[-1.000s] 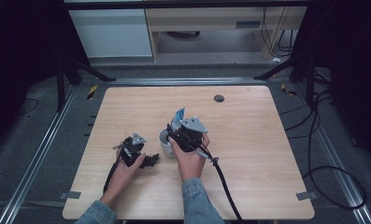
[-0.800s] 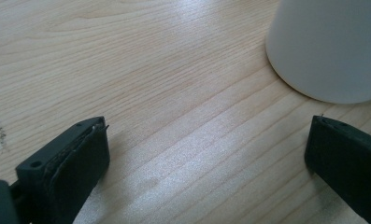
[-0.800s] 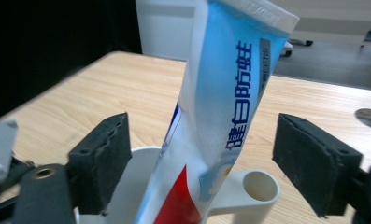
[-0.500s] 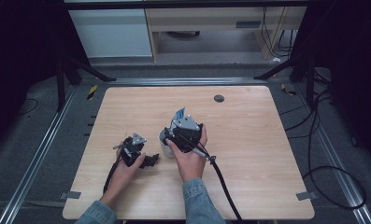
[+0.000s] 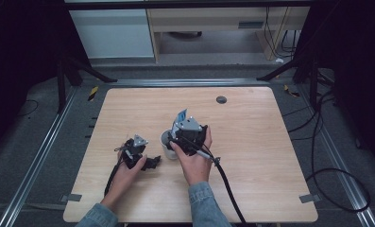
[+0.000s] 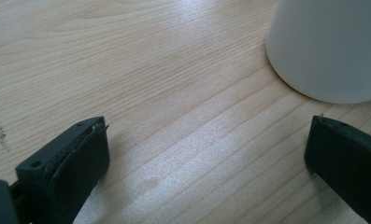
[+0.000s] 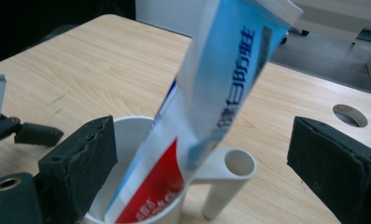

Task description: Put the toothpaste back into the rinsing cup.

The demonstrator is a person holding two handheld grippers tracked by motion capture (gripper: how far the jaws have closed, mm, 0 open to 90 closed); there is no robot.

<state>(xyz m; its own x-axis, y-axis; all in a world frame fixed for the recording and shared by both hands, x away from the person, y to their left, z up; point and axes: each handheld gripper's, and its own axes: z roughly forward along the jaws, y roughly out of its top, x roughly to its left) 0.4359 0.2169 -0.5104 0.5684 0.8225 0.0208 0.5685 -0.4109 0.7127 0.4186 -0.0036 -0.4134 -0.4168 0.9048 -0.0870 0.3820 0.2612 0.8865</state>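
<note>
Wooden table [image 5: 270, 156]: toothpaste tube [image 7: 211, 93] stays in cup [image 7: 136, 205]; both grippers' jaws open, little moved.

Light wood table [image 5: 270, 156] on grey floor [image 5: 43, 156]; white cabinet [image 5: 112, 33] behind; black cables [image 5: 336, 175] right.

**A lab recording station, not a home**

A bare wooden table [image 5: 251, 156] with a cable hole [image 5: 221, 99] stands on grey carpet between metal floor rails [image 5: 34, 161]. Dark tripod legs [image 5: 76, 71] flank it, black cables [image 5: 327, 142] trail across the floor, and plain cabinets [image 5: 114, 33] stand behind, amid dark surroundings.
</note>
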